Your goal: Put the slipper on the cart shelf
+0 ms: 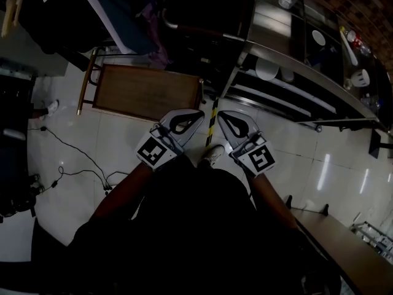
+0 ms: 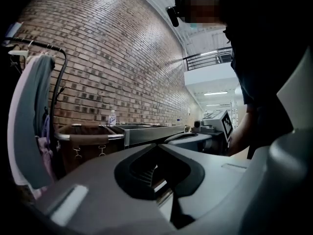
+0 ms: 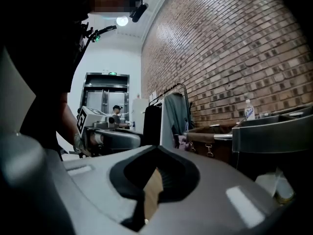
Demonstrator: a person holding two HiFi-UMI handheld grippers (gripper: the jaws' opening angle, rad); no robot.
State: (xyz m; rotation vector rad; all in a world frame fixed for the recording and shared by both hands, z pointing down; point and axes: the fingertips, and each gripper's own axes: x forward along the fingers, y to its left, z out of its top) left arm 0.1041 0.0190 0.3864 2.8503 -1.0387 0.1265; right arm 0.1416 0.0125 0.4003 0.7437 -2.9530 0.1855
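Observation:
I cannot make out a slipper in any view. My left gripper (image 1: 198, 113) and my right gripper (image 1: 221, 114) are held side by side in front of the person's body, tips pointing away. Both are shut with nothing between the jaws. The left gripper (image 2: 157, 146) and the right gripper (image 3: 156, 148) show their jaws meeting at the tip in their own views. The metal cart (image 1: 288, 57) with its shelves stands ahead to the right, along the brick wall. A white shoe (image 1: 213, 153) shows on the floor just behind the gripper tips.
A brown hamper on a metal frame (image 1: 147, 91) stands ahead left, beside the cart. Clothes hang on a rack (image 1: 123, 11) beyond it. White dishes (image 1: 268, 70) lie on a cart shelf. Cables (image 1: 73, 158) run over the white floor at left. A wooden bench (image 1: 350, 251) is at right.

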